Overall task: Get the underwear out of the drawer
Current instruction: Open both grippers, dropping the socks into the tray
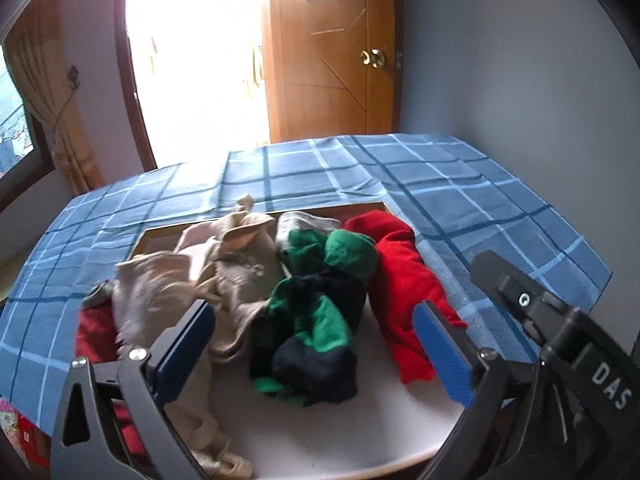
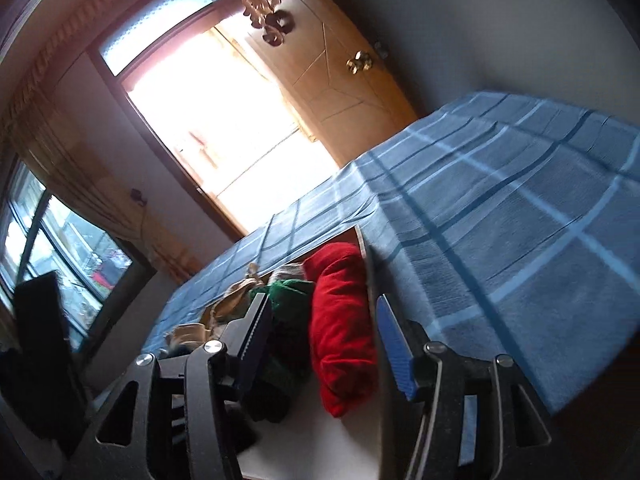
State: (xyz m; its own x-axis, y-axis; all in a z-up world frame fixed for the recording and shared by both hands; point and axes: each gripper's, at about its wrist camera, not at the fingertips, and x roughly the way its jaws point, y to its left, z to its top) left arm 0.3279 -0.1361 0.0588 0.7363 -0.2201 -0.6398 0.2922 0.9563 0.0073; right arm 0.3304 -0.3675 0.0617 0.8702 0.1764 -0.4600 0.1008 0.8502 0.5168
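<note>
The left tongs (image 1: 316, 336) pointed steeply down over the open drawer (image 1: 400, 436), fingers spread wide and empty above the green-and-navy underwear (image 1: 316, 320). The right tongs (image 2: 320, 336) tilted down more gently, half open, straddling the red underwear (image 2: 340, 320) in the drawer without gripping it.
</note>
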